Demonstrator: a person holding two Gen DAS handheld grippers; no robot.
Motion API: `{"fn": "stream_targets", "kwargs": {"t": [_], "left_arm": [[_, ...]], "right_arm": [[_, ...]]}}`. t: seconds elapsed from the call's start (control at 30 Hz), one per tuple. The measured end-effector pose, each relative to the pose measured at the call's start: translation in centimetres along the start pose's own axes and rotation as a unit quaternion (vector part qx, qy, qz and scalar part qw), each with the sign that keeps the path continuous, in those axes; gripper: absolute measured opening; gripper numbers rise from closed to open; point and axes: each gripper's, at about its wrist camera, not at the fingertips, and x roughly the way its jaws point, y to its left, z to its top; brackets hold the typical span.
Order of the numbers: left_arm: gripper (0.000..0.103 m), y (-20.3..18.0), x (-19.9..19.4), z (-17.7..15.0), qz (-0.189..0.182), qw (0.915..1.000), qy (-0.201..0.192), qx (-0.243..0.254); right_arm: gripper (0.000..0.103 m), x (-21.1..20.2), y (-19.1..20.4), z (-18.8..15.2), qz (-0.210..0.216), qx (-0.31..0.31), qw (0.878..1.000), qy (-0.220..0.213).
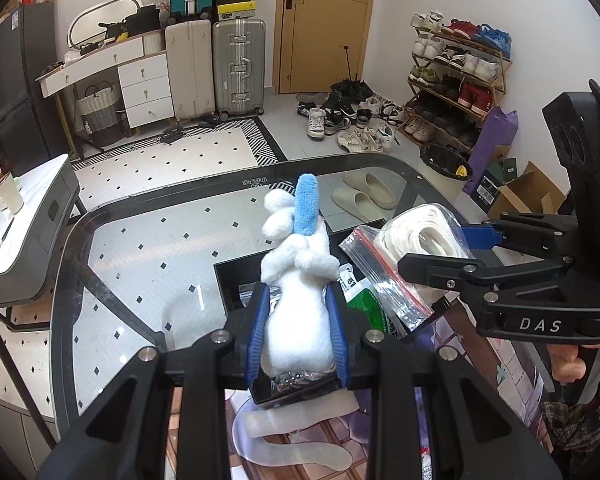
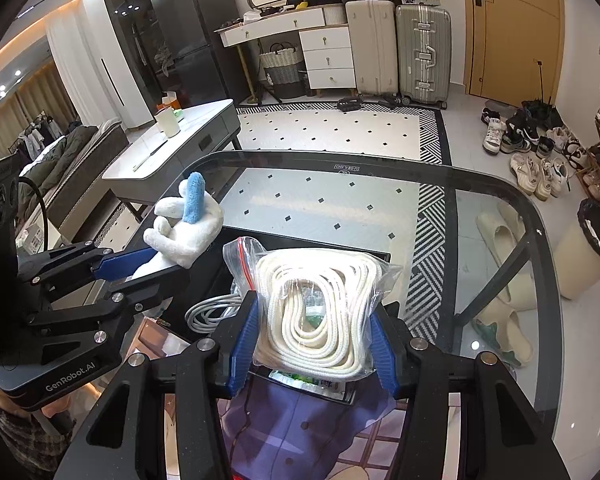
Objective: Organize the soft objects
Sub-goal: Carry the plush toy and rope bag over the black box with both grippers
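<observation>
My left gripper (image 1: 298,300) is shut on a white plush toy with a blue part (image 1: 296,276) and holds it above a black tray (image 1: 230,276) on the glass table. The toy also shows in the right wrist view (image 2: 186,228), at the left. My right gripper (image 2: 314,320) is shut on a clear zip bag of coiled white rope (image 2: 320,312), held over the same tray (image 2: 380,258). The bag also shows in the left wrist view (image 1: 404,256), to the right of the toy. The two grippers are side by side.
The tray holds a green-and-white packet (image 1: 366,304) and a grey cable coil (image 2: 214,310). A printed mat (image 2: 300,432) and a white foam strip (image 1: 300,420) lie at the table's near edge. A grey side table (image 2: 172,152) stands to the left.
</observation>
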Motion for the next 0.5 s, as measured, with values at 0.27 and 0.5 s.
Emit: {"fn": "stream_targets", "kwargs": {"t": [0.27, 0.5], "left_arm": [[0.027, 0.4, 1.6, 0.2, -0.005, 0.9999, 0.015, -0.007], [0.027, 0.9, 3.0, 0.0, -0.008, 0.9996, 0.027, -0.008]], "right_arm": [[0.051, 1.8, 0.1, 0.5, 0.005, 0.0, 1.0, 0.012], [0.051, 3.5, 0.2, 0.6, 0.007, -0.005, 1.0, 0.023]]}}
